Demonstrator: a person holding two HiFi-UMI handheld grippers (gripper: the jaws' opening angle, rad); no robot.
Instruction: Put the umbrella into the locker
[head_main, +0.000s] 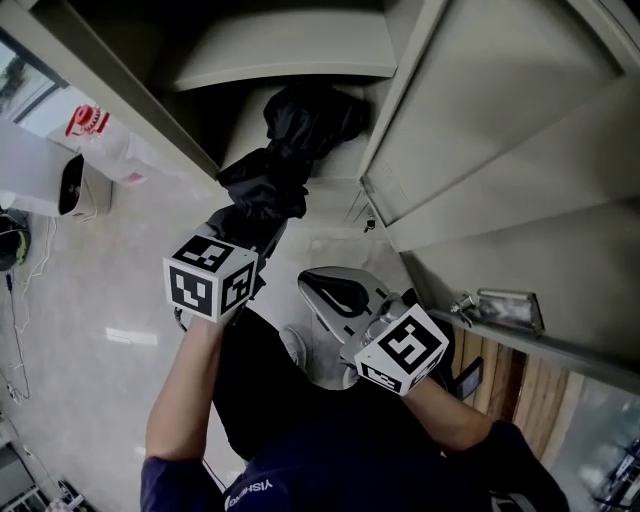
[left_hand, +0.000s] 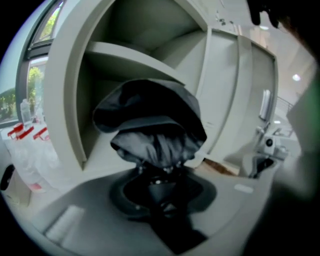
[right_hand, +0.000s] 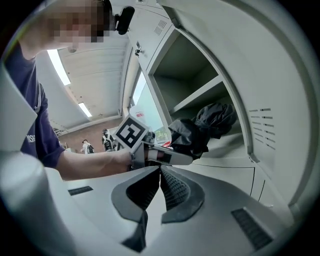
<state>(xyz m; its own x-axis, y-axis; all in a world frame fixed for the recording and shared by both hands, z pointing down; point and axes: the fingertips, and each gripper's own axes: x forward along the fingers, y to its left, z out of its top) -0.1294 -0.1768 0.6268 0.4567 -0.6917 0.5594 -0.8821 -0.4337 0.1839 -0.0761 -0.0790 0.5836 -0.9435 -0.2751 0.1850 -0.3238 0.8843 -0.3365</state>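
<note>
The black folded umbrella (head_main: 295, 140) reaches from my left gripper (head_main: 262, 225) into the open locker compartment (head_main: 290, 60), its far end lying on the compartment floor. In the left gripper view the jaws are shut on the umbrella's near end, and its bunched fabric (left_hand: 150, 130) fills the locker opening (left_hand: 135, 55). My right gripper (head_main: 335, 292) hangs lower and to the right, in front of the locker, shut with nothing between its ribbed pads (right_hand: 172, 187). The right gripper view shows the left gripper (right_hand: 165, 156) holding the umbrella (right_hand: 200, 127) at the compartment's mouth.
The locker door (head_main: 480, 130) stands swung out to the right, with a second door's latch (head_main: 500, 305) below it. A white plastic bag with red print (head_main: 100, 135) and a white appliance (head_main: 75, 190) sit on the floor at left. Wooden slats (head_main: 520, 385) lie at lower right.
</note>
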